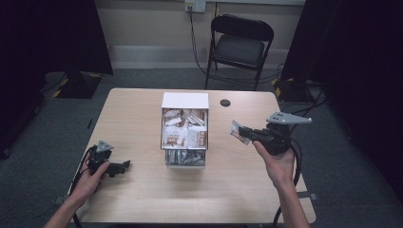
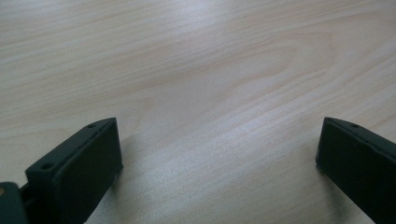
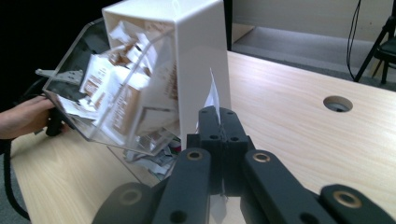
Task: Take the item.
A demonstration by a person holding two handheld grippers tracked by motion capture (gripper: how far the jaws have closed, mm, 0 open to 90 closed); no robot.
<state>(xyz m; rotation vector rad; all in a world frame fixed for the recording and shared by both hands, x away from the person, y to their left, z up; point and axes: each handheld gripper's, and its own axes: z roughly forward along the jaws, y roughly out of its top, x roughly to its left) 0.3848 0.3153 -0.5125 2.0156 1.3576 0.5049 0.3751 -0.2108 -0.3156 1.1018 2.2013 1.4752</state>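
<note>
While left gripper (image 2: 219,154) gapes wide, right gripper (image 3: 219,122) fingers pinch packet (image 3: 212,99).

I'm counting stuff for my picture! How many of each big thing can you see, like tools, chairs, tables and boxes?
Tools: 2, left tool and right tool
Chairs: 1, black folding chair
Tables: 1, wooden table
Boxes: 1, clear dispenser box full of packets, too many to count
Loose packets: 1, packet in the right tool
Total: 6

dispenser (image 1: 185,130) mid-table (image 1: 142,190) | packets (image 1: 183,135) inside | chair (image 1: 240,45) behind
</note>
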